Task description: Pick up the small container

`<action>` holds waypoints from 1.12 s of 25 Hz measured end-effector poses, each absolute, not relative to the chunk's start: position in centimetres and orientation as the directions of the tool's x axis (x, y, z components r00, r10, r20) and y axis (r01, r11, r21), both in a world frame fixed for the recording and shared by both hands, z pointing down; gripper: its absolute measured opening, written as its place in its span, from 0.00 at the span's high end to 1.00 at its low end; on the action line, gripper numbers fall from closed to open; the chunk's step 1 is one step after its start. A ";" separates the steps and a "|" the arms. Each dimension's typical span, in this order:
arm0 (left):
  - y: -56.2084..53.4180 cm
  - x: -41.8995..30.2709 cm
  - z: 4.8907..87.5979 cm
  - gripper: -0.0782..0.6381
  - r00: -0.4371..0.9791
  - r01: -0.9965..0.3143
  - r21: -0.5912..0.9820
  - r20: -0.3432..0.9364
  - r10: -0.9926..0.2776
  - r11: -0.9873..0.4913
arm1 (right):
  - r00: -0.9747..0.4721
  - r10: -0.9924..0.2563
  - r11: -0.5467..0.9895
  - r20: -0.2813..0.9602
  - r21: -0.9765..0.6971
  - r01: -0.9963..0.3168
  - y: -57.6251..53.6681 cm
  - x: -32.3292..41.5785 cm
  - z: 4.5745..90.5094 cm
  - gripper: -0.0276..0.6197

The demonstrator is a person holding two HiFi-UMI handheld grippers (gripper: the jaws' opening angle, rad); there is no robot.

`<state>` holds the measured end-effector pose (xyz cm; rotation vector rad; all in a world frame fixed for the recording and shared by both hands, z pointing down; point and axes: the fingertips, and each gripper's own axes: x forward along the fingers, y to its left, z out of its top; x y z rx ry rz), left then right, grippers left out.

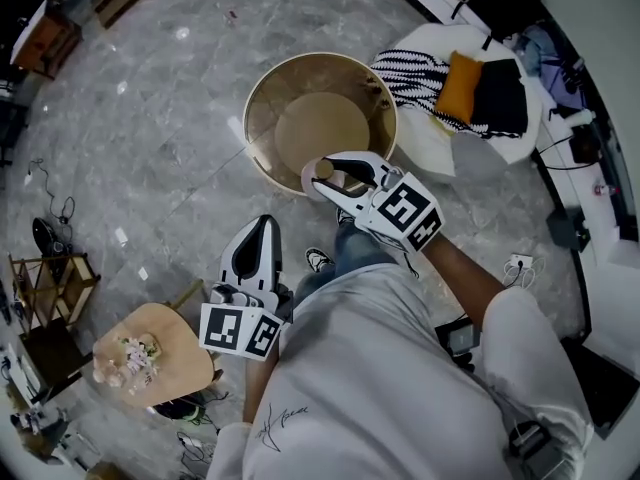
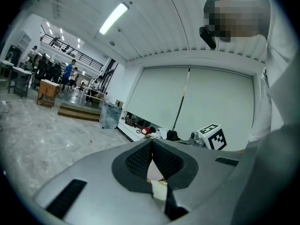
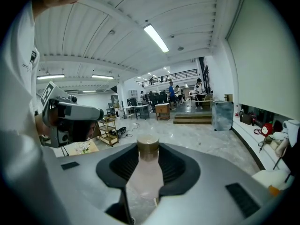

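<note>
My left gripper (image 1: 263, 224) hangs on the near side of the round table (image 1: 262, 108), its jaws closed together on nothing. Farther out, my right gripper (image 1: 330, 174) is over the table's near rim, jaws clamped on the small container (image 3: 146, 170).

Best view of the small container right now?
Right gripper view: the small container sits upright, clamped between the right gripper's jaws, cap showing. Head view shows only its cap from above. Left gripper view doesn't show it.
</note>
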<state>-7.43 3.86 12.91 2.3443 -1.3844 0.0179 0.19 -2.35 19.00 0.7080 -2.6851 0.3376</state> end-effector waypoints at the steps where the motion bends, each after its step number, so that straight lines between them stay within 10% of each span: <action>1: 4.1 -7.5 12.8 0.87 0.508 -0.839 0.345 0.216 -0.834 -0.422 | -0.814 -0.437 0.844 0.384 -0.138 -0.518 -2.0 0.4 18.8 0.74; 28: 8.3 -8.7 11.1 0.87 0.544 -0.818 0.315 0.152 -0.825 -0.482 | -0.791 -0.492 0.824 0.365 -0.099 -0.558 5.4 1.7 14.5 0.74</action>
